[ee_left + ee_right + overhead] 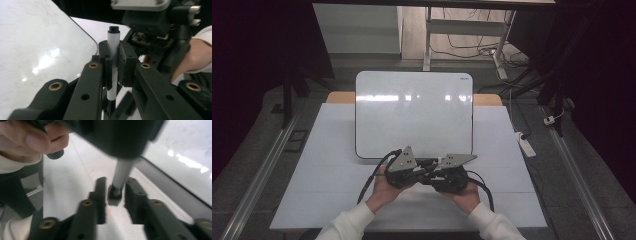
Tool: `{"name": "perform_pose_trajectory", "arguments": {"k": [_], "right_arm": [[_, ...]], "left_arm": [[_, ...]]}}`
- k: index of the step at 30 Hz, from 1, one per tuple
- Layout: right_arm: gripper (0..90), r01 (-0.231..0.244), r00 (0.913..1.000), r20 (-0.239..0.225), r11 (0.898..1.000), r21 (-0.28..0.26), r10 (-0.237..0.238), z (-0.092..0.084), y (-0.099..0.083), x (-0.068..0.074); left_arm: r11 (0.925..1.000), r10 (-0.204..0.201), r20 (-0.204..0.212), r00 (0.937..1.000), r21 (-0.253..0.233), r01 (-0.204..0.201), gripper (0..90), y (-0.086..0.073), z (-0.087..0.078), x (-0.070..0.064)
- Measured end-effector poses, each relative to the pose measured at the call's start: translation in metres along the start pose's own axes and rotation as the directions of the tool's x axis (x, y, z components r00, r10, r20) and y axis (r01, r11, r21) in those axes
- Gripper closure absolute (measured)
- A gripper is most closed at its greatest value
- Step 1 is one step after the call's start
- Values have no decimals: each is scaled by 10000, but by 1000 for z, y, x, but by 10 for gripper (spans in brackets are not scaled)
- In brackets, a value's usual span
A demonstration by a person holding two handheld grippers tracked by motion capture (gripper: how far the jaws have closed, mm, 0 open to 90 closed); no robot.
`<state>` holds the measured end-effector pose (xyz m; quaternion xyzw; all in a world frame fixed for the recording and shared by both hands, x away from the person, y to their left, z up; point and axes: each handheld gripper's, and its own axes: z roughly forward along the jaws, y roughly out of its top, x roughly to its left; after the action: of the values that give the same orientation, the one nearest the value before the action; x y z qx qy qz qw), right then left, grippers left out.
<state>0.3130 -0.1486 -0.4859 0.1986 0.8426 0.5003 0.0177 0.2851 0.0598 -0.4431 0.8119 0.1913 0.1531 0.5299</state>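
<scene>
High view: a person's two hands hold the left gripper (419,169) and the right gripper (428,172) tip to tip over a white table (332,165), just in front of the near edge of a whiteboard (414,112) lying flat on it. The marker between them is too small to make out here.

Left gripper view: the black jaws are clamped on the white barrel of a marker (113,42), which stands upright between the pads, its black end cap rising above them. The whiteboard's rounded corner (37,50) lies to the left; the right gripper (160,27) and a hand (192,57) sit close behind.

Right gripper view: the jaws of the right gripper (115,191) stand slightly apart on either side of the marker's dark tip end (116,190); whether the pads touch it cannot be told. The grey-white barrel runs up into the blurred left gripper (117,137), with fingers (27,140) at upper left.
</scene>
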Motion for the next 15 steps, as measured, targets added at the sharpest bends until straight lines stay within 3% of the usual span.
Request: {"name": "perform_pose_trajectory", "arguments": {"k": [1,2,3,7,10,12,13,15], "right_arm": [[608,60,9999,164,9995,-306,-55,-4,0,0],[608,60,9999,164,9995,-306,-55,-4,0,0],[557,115,9990,428,9985,-544,-92,-8,0,-1],[493,399,9919,1240,9947,-949,-280,-25,-5,-7],[480,730,9758,2131,9920,-1031,-496,-43,-12,-12],[479,670,9663,2548,9919,-1082,-375,-55,-19,-16],[479,655,9611,2741,9922,-1061,-342,-61,-22,-19],[478,567,9513,3073,9932,-1020,-228,-69,-29,-23]], "left_arm": [[10000,-82,-91,9999,-24,82,815,0,-4,3],[9998,-180,-216,9996,-47,179,815,0,-8,6],[9992,-406,-454,9981,-41,404,815,-1,-16,14],[9975,-703,-1084,9916,8,708,815,-3,-32,28],[9950,-968,-1452,9847,87,991,815,-6,-44,38],[9941,-1056,-1565,9820,85,1083,814,-7,-47,40],[9915,-1275,-1721,9768,34,1300,814,-9,-52,45],[9902,-1367,-1844,9733,29,1396,814,-10,-57,48]]}}
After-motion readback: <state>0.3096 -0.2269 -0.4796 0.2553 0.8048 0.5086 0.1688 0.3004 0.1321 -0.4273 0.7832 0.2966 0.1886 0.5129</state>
